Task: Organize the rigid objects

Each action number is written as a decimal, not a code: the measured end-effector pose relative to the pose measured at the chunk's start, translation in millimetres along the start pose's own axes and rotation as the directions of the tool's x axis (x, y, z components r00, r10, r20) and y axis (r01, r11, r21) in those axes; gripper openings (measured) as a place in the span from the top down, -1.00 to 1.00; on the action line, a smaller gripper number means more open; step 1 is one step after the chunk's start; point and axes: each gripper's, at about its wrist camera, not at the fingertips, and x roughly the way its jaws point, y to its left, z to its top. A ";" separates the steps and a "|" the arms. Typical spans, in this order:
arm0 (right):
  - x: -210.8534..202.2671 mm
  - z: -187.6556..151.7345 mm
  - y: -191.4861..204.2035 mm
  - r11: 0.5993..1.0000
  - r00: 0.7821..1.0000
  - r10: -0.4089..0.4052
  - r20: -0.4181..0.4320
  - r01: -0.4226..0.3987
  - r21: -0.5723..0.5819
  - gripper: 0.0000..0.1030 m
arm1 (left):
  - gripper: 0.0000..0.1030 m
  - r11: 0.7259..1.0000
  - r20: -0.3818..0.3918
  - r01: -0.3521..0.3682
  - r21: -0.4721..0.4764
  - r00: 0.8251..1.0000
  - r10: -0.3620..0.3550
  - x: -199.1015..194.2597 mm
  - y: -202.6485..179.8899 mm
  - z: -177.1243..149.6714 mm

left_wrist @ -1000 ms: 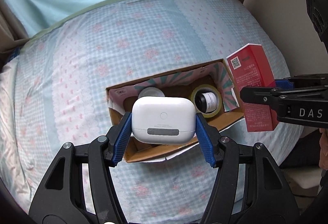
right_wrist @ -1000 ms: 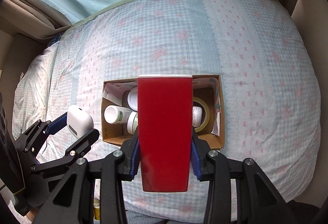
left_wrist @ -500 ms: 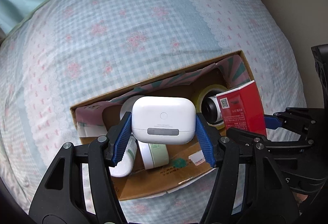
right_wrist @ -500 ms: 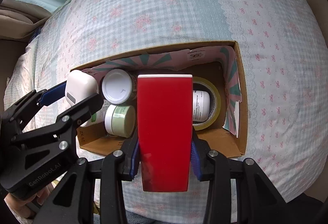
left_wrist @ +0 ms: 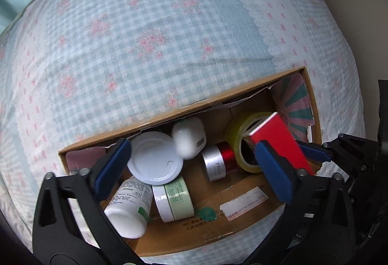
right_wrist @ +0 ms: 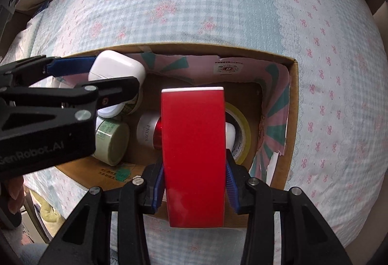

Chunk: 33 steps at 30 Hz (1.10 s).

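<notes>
An open cardboard box (left_wrist: 218, 102) lies on the bed, and both grippers point down into it. My left gripper (left_wrist: 194, 143) stands wide open, its jaws still opening. The white earbud case (left_wrist: 189, 141) is loose between the spread fingers, blurred, resting against a white-lidded jar (left_wrist: 155, 160). In the right wrist view the case (right_wrist: 116, 70) sits by the left fingertips. My right gripper (right_wrist: 194, 168) holds the red carton (right_wrist: 194, 143) upright over the box's right half; its jaws are opening, pads still at the carton's sides.
Inside the box lie a white bottle (left_wrist: 128, 209), a green jar (left_wrist: 177, 199), a silver-and-red jar (left_wrist: 215, 163) and a yellow tape roll (left_wrist: 237, 134). A checked floral quilt (left_wrist: 157, 34) covers the bed all around. The bed's edge is at the right.
Both grippers sank closer to the box. The left gripper's jaws sprang apart and let go of the white case, which dropped among the jars. The red carton came down over the tape roll.
</notes>
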 end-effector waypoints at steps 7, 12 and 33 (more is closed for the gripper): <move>-17.1 -15.8 -11.2 0.997 0.994 0.077 0.072 -0.079 0.016 -0.90 | -0.99 0.998 0.024 0.000 -0.059 1.000 0.001 -25.0 14.2 -10.6; -26.1 -23.1 -13.8 0.995 0.992 0.083 0.092 -0.087 0.043 -0.90 | -0.99 0.995 0.041 -0.013 -0.101 0.999 0.017 -36.0 18.9 -25.2; -167.4 -90.4 25.2 1.000 0.938 0.016 0.346 -0.017 0.001 -0.90 | -0.99 0.994 0.336 -0.023 -0.104 0.940 0.057 -207.6 -15.5 -123.3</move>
